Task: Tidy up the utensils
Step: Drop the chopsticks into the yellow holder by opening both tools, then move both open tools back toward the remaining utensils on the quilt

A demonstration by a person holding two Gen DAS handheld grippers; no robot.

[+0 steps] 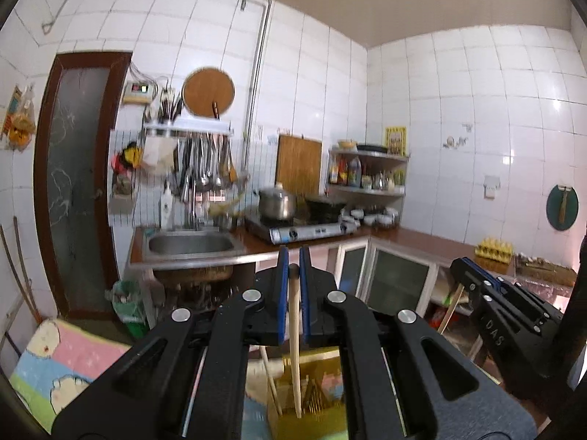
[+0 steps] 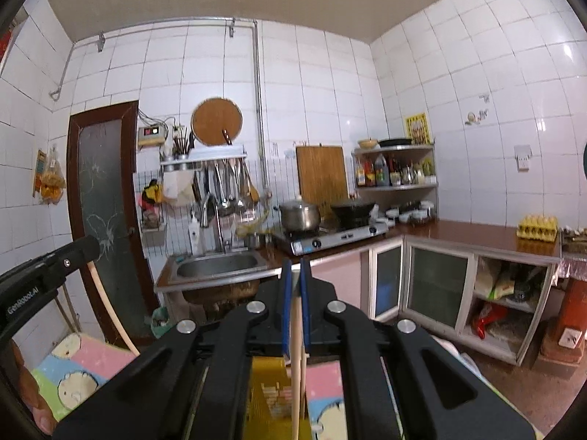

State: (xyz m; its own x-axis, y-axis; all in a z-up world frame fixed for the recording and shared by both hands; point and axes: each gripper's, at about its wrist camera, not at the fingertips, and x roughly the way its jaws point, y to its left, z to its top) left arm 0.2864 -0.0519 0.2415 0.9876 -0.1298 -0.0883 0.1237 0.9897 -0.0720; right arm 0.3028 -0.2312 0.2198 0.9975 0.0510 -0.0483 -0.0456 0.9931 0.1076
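Note:
My left gripper (image 1: 293, 256) is shut on a pale wooden chopstick (image 1: 294, 337) that hangs down into a yellow utensil holder (image 1: 312, 388) below the fingers. A second stick (image 1: 270, 377) leans in the holder. My right gripper (image 2: 295, 269) is shut on another pale wooden chopstick (image 2: 296, 359), held upright above the same yellow holder (image 2: 266, 381). The right gripper also shows at the right of the left wrist view (image 1: 473, 271), and the left gripper at the left of the right wrist view (image 2: 84, 249), with its stick (image 2: 110, 304) below it.
A pastel cartoon mat (image 1: 62, 359) lies under the holder. Ahead are a steel sink (image 1: 190, 244), a gas stove (image 1: 304, 229) with a pot (image 1: 277, 203), hanging utensils (image 1: 209, 168), a corner shelf (image 1: 367, 168) and an egg tray (image 1: 493, 249) on the brown counter.

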